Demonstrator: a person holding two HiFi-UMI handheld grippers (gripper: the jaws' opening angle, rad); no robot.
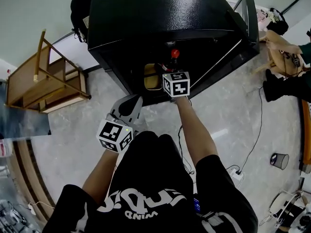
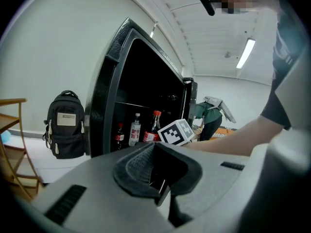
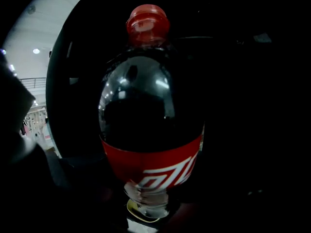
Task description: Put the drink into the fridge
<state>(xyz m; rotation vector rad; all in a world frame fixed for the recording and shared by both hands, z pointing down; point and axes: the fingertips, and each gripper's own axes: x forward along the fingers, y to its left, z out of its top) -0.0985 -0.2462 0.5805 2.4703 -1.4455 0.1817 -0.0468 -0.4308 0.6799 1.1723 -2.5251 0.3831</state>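
The left gripper [image 1: 130,103] hangs low in front of the person, short of the fridge, its grey jaws pressed together on nothing. Ahead stands the black, boxy metal fridge [image 1: 155,13], its door [image 1: 248,18] swung open to the right. The right gripper [image 1: 175,68] reaches into the dark compartment, jaws clamped on the dark cola bottle with a red cap and red label [image 3: 150,125] — held upright just inside the opening.

Upright cola bottle [image 3: 150,120], red cap, red label, dark liquid, inside open black fridge [image 1: 160,13].
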